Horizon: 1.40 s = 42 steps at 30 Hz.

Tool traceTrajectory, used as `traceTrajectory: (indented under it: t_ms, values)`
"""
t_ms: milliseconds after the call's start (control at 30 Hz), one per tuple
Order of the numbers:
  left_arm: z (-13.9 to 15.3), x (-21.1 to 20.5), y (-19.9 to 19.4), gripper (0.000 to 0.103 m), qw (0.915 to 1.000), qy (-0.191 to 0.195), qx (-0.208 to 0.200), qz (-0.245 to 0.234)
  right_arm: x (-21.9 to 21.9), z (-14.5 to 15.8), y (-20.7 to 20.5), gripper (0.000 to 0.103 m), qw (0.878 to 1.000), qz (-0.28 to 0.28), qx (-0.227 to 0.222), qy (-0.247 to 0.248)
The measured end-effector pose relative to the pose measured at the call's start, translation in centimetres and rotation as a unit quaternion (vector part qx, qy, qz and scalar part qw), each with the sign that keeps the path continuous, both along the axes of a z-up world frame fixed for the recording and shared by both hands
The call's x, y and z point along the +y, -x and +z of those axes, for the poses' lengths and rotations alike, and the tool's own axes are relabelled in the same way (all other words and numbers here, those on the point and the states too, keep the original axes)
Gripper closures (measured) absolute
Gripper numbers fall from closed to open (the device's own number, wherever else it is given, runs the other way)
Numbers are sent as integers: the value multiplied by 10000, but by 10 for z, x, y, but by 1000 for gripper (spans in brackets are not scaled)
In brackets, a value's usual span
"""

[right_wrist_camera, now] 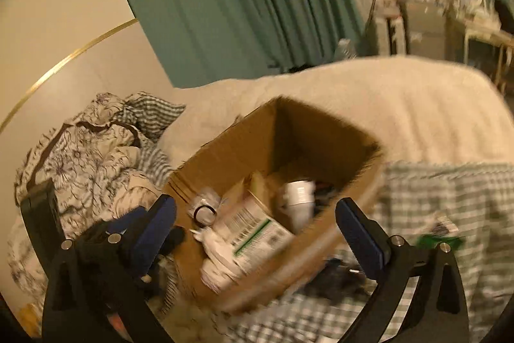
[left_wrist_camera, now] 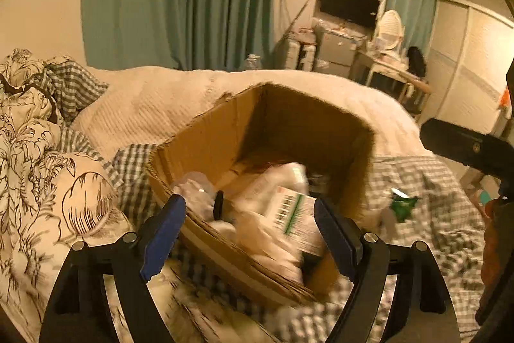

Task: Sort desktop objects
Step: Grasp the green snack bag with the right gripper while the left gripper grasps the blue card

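Left gripper (left_wrist_camera: 250, 230): jaws spread wide, nothing held, cardboard box (left_wrist_camera: 208, 134) straight ahead at 12 o'clock.
Right gripper (right_wrist_camera: 257, 229): spread wide, empty.
Green packet (left_wrist_camera: 403, 205): seen loose on checked sheet (left_wrist_camera: 427, 182), 3 o'clock of box, long axis crosswise; right hand judged nearer.
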<state>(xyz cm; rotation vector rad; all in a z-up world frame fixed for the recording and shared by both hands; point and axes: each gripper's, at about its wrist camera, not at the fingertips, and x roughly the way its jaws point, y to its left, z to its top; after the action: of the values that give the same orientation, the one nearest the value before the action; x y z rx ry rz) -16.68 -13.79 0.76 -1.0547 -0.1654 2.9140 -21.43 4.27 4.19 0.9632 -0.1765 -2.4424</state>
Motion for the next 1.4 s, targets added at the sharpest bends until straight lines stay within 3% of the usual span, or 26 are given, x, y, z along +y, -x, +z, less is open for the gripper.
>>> traceTrajectory:
  t_ms: [167, 333, 500, 633, 933, 1067, 1167, 1400]
  values:
    - [20, 40, -36, 7, 9990, 239, 222, -297, 54, 27, -43, 3, 9971, -374, 419, -509]
    - [8, 89, -60, 7, 9973, 302, 65, -666, 115, 19, -74, 3, 9903, -893, 430, -971]
    - [-23, 131, -68, 7, 9932, 648, -26, -967, 165, -21, -95, 3, 9827, -1374, 204, -1227]
    - [-55, 153, -57, 7, 9917, 793, -218, -993, 191, -79, -98, 3, 9795, -1524, -242, -1296]
    - [-118, 179, -18, 7, 9870, 1096, -695, -946, 215, -155, -76, 3, 9813, -1590, -991, -444]
    - [-131, 177, -10, 7, 9868, 987, -891, -927, 217, -167, -65, 3, 9804, -1535, -1213, -237]
    - [-136, 170, -9, 7, 9877, 844, -986, -868, 210, -171, -64, 3, 9803, -1516, -1201, -394]
    - [-129, 154, -24, 7, 9932, 567, -793, -629, 205, -170, -72, 3, 9804, -1531, -1120, -538]
